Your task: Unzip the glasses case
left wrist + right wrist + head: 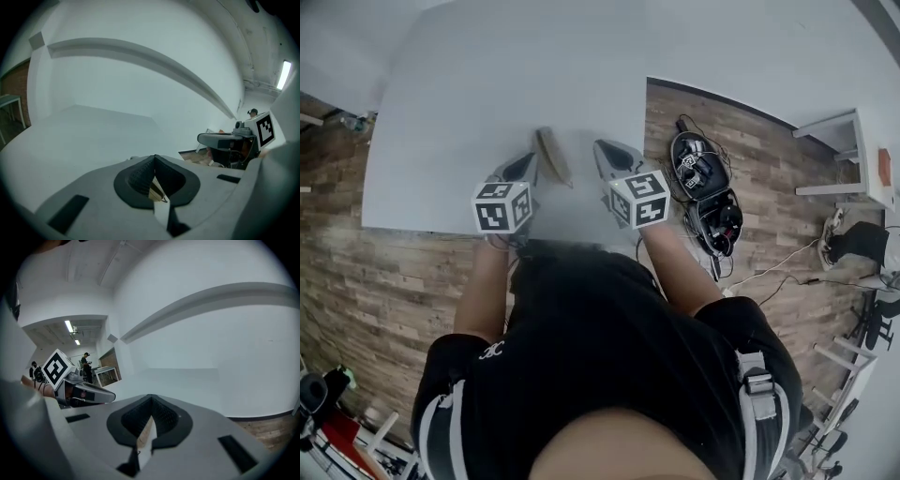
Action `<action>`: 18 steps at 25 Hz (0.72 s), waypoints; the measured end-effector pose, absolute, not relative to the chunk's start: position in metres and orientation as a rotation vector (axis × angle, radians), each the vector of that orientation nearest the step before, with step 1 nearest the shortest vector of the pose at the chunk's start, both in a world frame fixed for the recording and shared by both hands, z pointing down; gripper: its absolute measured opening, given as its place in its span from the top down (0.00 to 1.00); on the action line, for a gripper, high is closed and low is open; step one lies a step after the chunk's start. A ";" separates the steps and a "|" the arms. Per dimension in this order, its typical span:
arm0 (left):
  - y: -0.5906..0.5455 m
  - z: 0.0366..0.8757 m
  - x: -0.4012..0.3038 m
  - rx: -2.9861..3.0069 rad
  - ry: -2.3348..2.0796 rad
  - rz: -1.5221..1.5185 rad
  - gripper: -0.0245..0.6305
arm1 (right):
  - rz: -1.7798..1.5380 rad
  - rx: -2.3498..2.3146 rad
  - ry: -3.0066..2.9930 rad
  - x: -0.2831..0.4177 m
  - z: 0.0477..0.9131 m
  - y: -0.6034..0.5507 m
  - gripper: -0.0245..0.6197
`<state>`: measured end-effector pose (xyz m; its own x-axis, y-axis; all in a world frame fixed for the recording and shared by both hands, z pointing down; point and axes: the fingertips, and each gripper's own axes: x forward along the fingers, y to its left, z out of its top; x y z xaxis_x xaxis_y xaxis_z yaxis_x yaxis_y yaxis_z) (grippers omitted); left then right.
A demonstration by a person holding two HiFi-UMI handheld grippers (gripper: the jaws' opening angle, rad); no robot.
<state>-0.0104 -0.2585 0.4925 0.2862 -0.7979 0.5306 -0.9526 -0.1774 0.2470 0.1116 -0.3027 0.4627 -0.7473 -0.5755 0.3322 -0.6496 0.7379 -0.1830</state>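
The glasses case (552, 155) is a narrow tan shape lying on the white table (487, 84), near its front edge. It sits between my two grippers, apart from both as far as I can tell. My left gripper (528, 160) is just left of it and my right gripper (602, 148) a little to its right. Both are shut with nothing between the pads: the left gripper (154, 157) and the right gripper (150, 397) show their jaws closed tip to tip. A tan sliver shows through the slit below each pair of jaws.
An open black equipment case (707, 191) with cables lies on the wood floor right of the table. White furniture (848, 155) stands further right. The right gripper's marker cube (264, 128) shows in the left gripper view. People stand far off (86, 363).
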 end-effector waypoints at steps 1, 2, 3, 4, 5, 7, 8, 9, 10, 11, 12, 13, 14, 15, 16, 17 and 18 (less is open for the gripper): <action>-0.256 0.491 0.002 2.015 -1.582 0.381 0.96 | 0.422 0.941 -2.701 0.122 0.462 -0.302 0.94; -0.253 0.489 0.013 2.002 -1.603 0.380 0.96 | 0.426 0.919 -2.714 0.130 0.461 -0.301 0.94; -0.250 0.487 0.022 1.987 -1.624 0.377 0.96 | 0.435 0.900 -2.723 0.137 0.460 -0.300 0.94; -0.246 0.484 0.029 1.973 -1.641 0.376 0.96 | 0.445 0.883 -2.730 0.142 0.458 -0.299 0.94; -0.242 0.482 0.035 1.960 -1.655 0.379 0.96 | 0.452 0.865 -2.736 0.145 0.456 -0.298 0.94; -0.236 0.479 0.042 1.934 -1.681 0.391 0.96 | 0.447 0.822 -2.746 0.146 0.453 -0.297 0.94; -0.234 0.477 0.044 1.920 -1.695 0.393 0.96 | 0.439 0.794 -2.756 0.146 0.451 -0.296 0.94; -0.232 0.476 0.045 1.906 -1.709 0.390 0.96 | 0.433 0.764 -2.773 0.144 0.449 -0.296 0.94; -0.230 0.475 0.046 1.892 -1.721 0.384 0.96 | 0.433 0.734 -2.792 0.143 0.447 -0.295 0.94; -0.228 0.474 0.045 1.879 -1.732 0.378 0.96 | 0.436 0.709 -2.805 0.141 0.446 -0.293 0.94; -0.226 0.473 0.044 1.867 -1.742 0.372 0.96 | 0.436 0.692 -2.811 0.138 0.446 -0.293 0.94; -0.223 0.473 0.042 1.854 -1.751 0.365 0.96 | 0.432 0.680 -2.811 0.136 0.447 -0.292 0.94; -0.220 0.474 0.040 1.841 -1.758 0.358 0.96 | 0.426 0.670 -2.809 0.134 0.450 -0.291 0.94; -0.217 0.474 0.038 1.827 -1.765 0.354 0.96 | 0.424 0.662 -2.806 0.133 0.452 -0.290 0.94; -0.214 0.476 0.036 1.814 -1.772 0.354 0.96 | 0.426 0.654 -2.802 0.132 0.454 -0.289 0.94; -0.211 0.477 0.035 1.803 -1.778 0.357 0.96 | 0.433 0.646 -2.800 0.131 0.456 -0.289 0.94; -0.208 0.478 0.033 1.794 -1.782 0.360 0.96 | 0.441 0.638 -2.801 0.130 0.457 -0.288 0.94</action>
